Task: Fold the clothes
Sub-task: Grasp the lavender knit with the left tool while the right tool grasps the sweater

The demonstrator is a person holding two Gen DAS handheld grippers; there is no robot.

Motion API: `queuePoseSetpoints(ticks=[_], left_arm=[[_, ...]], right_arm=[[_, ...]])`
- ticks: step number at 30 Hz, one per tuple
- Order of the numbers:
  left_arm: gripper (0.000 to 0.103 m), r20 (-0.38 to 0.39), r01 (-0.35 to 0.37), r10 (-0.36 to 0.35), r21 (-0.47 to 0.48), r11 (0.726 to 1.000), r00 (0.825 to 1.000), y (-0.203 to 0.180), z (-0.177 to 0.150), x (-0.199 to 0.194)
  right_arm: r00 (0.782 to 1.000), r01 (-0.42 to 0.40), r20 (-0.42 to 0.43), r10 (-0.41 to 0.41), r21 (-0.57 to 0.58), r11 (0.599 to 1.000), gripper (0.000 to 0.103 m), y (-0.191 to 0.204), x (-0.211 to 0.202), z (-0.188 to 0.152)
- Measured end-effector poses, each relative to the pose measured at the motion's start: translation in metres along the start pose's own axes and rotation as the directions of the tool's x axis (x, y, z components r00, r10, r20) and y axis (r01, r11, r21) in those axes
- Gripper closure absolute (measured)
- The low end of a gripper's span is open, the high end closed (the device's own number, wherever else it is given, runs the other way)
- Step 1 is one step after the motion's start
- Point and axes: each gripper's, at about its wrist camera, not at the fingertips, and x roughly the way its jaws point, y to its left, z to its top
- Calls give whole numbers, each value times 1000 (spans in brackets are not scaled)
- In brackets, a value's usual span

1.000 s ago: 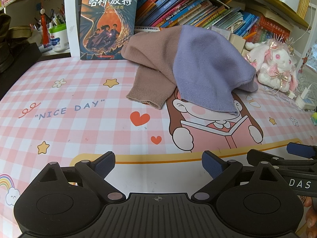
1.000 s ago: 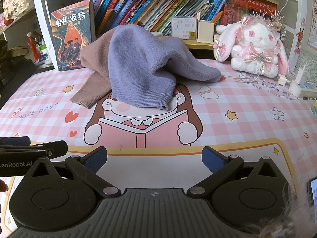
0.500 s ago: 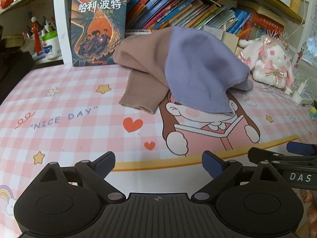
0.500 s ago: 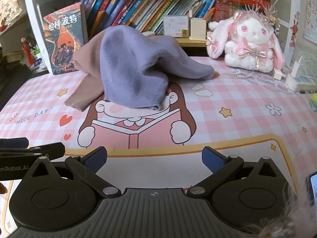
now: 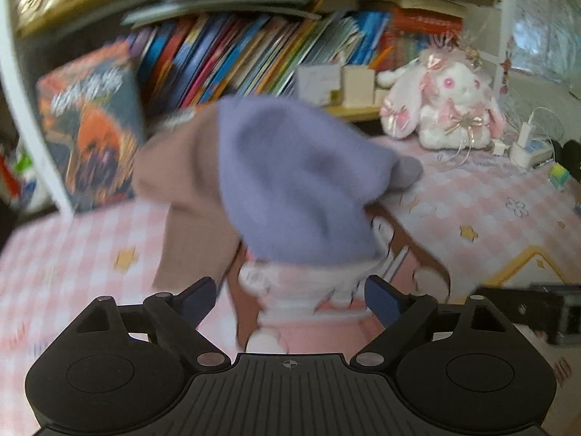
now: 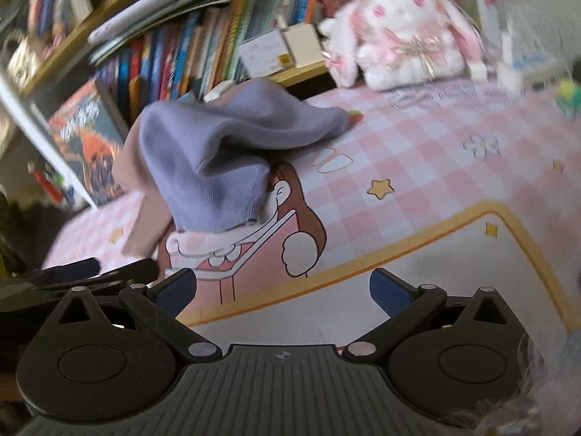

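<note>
Left wrist view, motion-blurred: the left gripper point(image 5: 288, 299) is seen with its blue-padded fingers spread wide, nothing pinched. A two-tone knit sweater point(image 5: 287, 181), lavender with a brown part on its left, is heaped just ahead of the fingertips, apart from them, on the pink checked desk mat point(image 5: 472, 214). A cartoon reading girl print point(image 5: 326, 305) is seen on the mat between the fingers, partly covered by the sweater hem. Behind the heap a row of books point(image 5: 254, 58) is shelved; a picture book point(image 5: 90, 127) stands ahead-left, a white plush bunny point(image 5: 446, 109) ahead-right.

Right wrist view, tilted: the right gripper point(image 6: 283, 290) is likewise held spread, empty, over the mat point(image 6: 435, 167). The sweater point(image 6: 225, 152) is placed ahead and left of the fingers, not touched, draped in a peak with one sleeve stretched toward the right. The left gripper point(image 6: 83, 272) is seen at the left edge, just beside the right one's left finger. The bunny point(image 6: 403, 25) sits far ahead-right, books point(image 6: 203, 51) behind the sweater.
</note>
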Motion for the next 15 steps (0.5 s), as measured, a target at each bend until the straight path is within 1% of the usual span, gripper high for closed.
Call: queuePoseSetpoints(ticks=[4, 7, 9, 11, 12, 13, 14, 15], left_arm=[[12, 59, -28, 24, 80, 996, 998, -21, 26, 13], [12, 95, -58, 44, 141, 988, 994, -35, 43, 23], [13, 102, -83, 64, 190, 978, 993, -45, 48, 32], [21, 102, -110, 87, 246, 963, 991, -57, 51, 43], [29, 103, -124, 99, 273, 954, 990, -62, 53, 48], [38, 104, -140, 113, 298, 944, 988, -67, 54, 53], [43, 110, -162, 134, 312, 936, 985, -70, 54, 58], [57, 115, -177, 148, 318, 931, 982, -70, 54, 61]], right_arm=[[999, -39, 0, 39, 87, 995, 0, -18, -3, 10], [998, -56, 13, 55, 110, 992, 0, -28, -8, 17], [997, -72, 25, 70, 129, 989, 0, -36, -11, 22], [995, -95, 30, 92, 161, 982, 0, -43, -13, 26], [994, -107, 33, 102, 177, 978, 0, -47, -14, 27], [993, -121, 36, 116, 195, 973, 0, -50, -15, 28], [991, -135, 39, 130, 213, 968, 0, -54, -16, 29], [989, -151, 41, 145, 230, 961, 0, -57, -17, 29]])
